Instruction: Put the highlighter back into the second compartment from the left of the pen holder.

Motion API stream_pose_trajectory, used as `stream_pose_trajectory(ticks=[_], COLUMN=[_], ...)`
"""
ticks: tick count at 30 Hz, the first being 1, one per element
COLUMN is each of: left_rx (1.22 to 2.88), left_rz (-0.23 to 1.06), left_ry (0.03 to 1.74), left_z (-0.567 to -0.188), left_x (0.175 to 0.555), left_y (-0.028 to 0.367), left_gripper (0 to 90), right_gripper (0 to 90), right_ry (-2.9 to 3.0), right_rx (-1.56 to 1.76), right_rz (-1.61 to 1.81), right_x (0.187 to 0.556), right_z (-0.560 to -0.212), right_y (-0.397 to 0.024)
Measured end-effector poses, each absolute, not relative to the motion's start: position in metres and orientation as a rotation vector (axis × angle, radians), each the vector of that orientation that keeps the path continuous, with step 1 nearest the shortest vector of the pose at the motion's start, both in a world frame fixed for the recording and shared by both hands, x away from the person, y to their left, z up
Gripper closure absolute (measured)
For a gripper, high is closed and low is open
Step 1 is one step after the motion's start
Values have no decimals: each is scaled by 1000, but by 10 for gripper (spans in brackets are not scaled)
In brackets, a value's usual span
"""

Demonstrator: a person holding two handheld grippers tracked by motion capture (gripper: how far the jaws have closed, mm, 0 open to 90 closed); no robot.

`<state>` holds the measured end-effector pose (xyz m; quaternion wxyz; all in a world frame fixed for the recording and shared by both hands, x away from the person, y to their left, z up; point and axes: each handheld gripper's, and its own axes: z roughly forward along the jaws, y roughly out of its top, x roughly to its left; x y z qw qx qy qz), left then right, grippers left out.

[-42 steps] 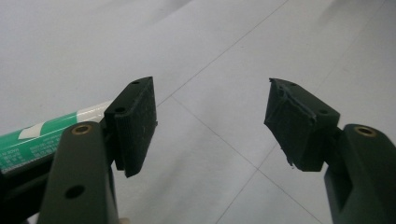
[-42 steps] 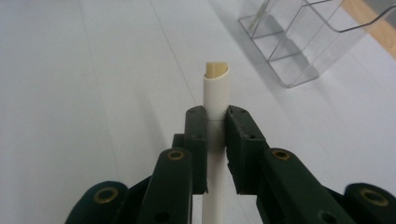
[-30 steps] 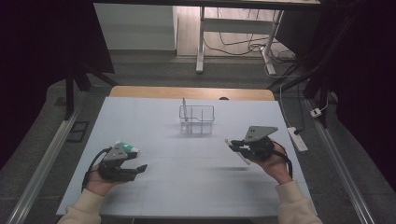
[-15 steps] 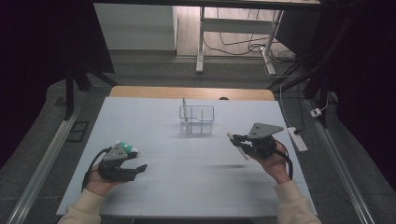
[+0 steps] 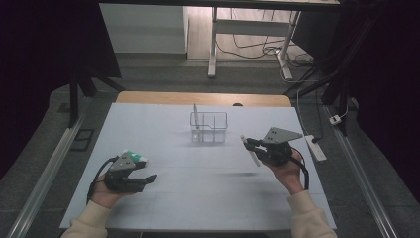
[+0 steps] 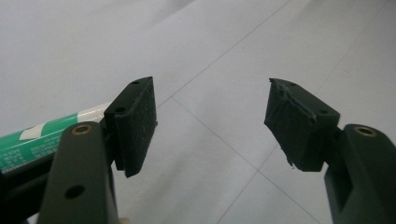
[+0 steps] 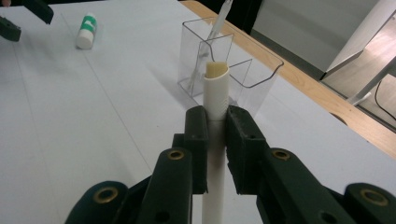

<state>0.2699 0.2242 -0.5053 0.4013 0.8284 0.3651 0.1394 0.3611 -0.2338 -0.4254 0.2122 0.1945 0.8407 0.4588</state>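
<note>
Nothing has moved since the earlier frames: both hands hold still.
Our right gripper [image 7: 215, 135] is clamped on the white pen [image 7: 217, 88] at frame centre, mid-carry; next we tip it into the clear organizer [image 7: 243, 74] behind. Our left gripper [image 6: 210, 126] stands open and empty beside the green-white tube [image 6: 32, 140].

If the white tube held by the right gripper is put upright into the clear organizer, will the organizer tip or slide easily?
The clear organizer looks thin-walled and probably light, so a sideways knock from the white tube could slide it on the smooth table. Its base looks wide for its height, so tipping seems less likely. The pen already leaning inside suggests it stands steadily.
</note>
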Motion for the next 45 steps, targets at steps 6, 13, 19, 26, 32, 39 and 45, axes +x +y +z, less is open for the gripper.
stream_pose_trajectory(ticks=[6, 13, 19, 26, 32, 39, 45], left_rx=[2096, 2091, 2075, 2075, 2079, 2084, 2086], left_rz=[353, 354, 347, 340, 342, 343, 344], left_ry=[922, 922, 924, 922, 918, 916, 915], left_z=[-505, -505, -503, -504, -504, -504, -504], left_x=[270, 270, 271, 272, 272, 272, 272], left_y=[224, 224, 226, 226, 226, 225, 224], left_gripper=[339, 339, 339, 339, 339, 339, 338], right_gripper=[779, 779, 779, 779, 779, 779, 779], right_ry=[2279, 2226, 2188, 2158, 2141, 2130, 2111], right_rx=[578, 614, 636, 629, 627, 630, 637], right_rz=[1314, 1357, 1399, 1420, 1431, 1448, 1470], right_x=[362, 364, 368, 376, 380, 384, 389], right_z=[-424, -420, -415, -406, -402, -402, -400], right_y=[-232, -231, -225, -214, -206, -199, -194])
